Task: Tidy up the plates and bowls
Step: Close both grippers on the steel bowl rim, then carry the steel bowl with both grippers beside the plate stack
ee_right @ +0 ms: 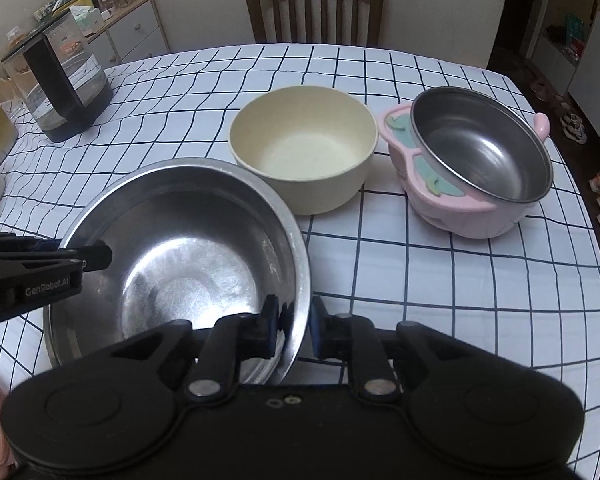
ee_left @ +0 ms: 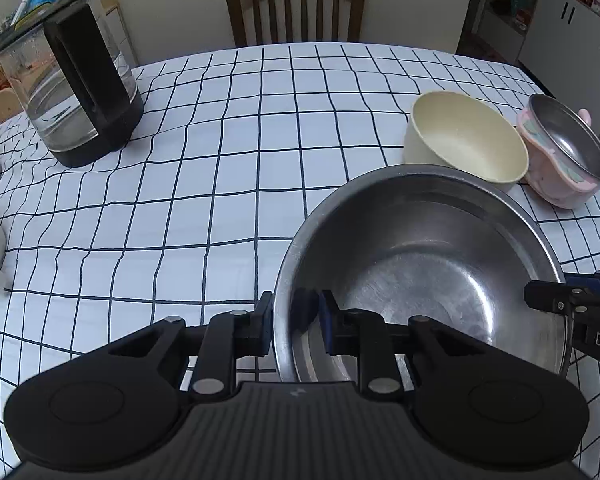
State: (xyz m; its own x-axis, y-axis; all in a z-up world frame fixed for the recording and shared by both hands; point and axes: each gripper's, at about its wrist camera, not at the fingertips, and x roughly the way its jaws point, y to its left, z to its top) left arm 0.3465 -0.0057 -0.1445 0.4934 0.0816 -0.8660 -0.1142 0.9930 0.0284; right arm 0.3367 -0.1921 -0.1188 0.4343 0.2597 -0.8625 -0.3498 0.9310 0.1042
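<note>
My left gripper (ee_left: pixel 295 324) clamps the left rim of the wide stainless-steel bowl (ee_left: pixel 420 264), one pad outside, one inside. My right gripper (ee_right: pixel 294 330) pinches that bowl's right rim likewise. Just behind the steel bowl sits the cream round bowl (ee_right: pixel 304 152); right of that, well apart, the pink plastic bowl with a tilted steel insert (ee_right: pixel 480 160).

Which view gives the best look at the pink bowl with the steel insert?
The right wrist view: the pink bowl sits whole and unobstructed, steel insert tilted in it. In the left wrist view it is at the right edge, smaller and partly behind the cream bowl.
</note>
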